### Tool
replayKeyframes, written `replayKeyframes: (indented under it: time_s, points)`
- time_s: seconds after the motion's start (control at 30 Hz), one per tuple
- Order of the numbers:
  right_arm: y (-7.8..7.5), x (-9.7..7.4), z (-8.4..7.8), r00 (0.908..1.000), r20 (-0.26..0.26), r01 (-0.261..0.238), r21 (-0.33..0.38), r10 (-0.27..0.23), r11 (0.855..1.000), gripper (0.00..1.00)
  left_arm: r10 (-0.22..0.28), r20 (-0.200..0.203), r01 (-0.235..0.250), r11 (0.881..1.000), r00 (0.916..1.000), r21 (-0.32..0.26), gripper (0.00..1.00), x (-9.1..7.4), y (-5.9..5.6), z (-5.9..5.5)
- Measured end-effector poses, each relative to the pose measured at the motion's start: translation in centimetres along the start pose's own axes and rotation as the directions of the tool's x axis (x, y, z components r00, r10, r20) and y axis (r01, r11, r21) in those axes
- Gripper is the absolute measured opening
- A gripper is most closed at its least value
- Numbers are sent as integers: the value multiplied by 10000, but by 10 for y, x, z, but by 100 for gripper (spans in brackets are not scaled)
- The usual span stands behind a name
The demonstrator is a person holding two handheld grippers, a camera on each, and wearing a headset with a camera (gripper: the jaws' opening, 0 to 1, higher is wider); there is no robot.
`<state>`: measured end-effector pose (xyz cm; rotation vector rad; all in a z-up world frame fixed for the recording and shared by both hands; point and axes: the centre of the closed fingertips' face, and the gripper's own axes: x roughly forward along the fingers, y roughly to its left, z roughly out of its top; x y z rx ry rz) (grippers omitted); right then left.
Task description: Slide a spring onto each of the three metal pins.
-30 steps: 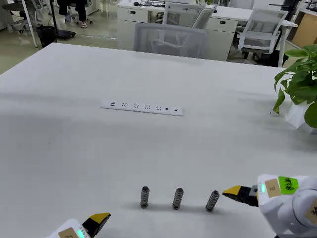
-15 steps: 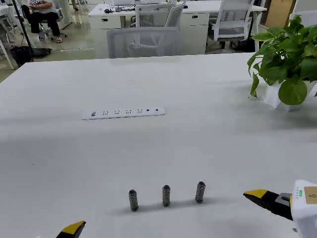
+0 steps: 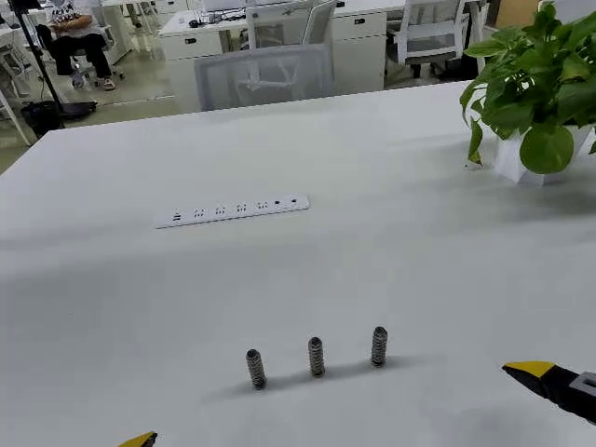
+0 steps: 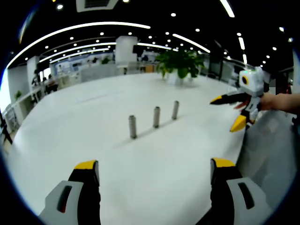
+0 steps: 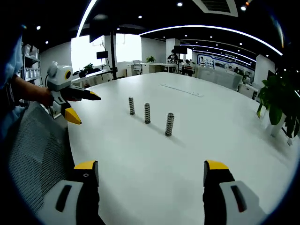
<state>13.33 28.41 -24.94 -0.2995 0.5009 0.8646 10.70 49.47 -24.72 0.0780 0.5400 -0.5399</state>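
**Item: springs (image 3: 317,357), three, on pins.** They stand in a short row on the white table (image 3: 419,261), near its near edge and about midway between its left and right edges. Neighbours stand apart, and the row runs roughly along that edge. Each coil stands upright with its long axis vertical, foot on the table and free end up. The coils cover the pins from foot to top, and whether any pin tip shows is too small to tell.

**Item: left hand-held gripper (image 4: 154,166).** Jaws spread, nothing between them. It sits at the near edge, off the row's left end.

**Item: right hand-held gripper (image 5: 146,166).** Jaws spread, nothing held. It sits at the near edge, off the row's right end, well apart from the nearest coil.

**Other:** power strip (image 3: 233,210) mid-table; potted plant (image 3: 535,84) by the far right corner.

**Status, judged:** all three pins appear loaded, so what remains is a check and a clean exit.

**Handling note:** confirm each coil is seated down to the table. Keep both jaws wide and low at the near edge, clear of the tops, since a sideways brush could tip these slender uprights.
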Motion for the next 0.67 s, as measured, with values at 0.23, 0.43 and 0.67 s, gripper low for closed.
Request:
replayKeyframes:
  time_s: [0.23, 0.43, 0.67]
  points:
    - [17, 8, 1, 9981, -19, -612, 379, 613, 9974, 95, -64, 179, 65, 10000, 9998, -35, 100, -1, -7, 5]
    - [11, 9, 6, 9980, 287, -581, 787, 560, 9952, 95, -7, 113, 4, 9997, 9999, 253, 100, 0, -10, 3]
    - [2, 8, 9, 9981, 539, -351, 1242, 285, 9916, 95, 82, 139, -87, 9995, 9999, 317, 100, -1, -9, 3]
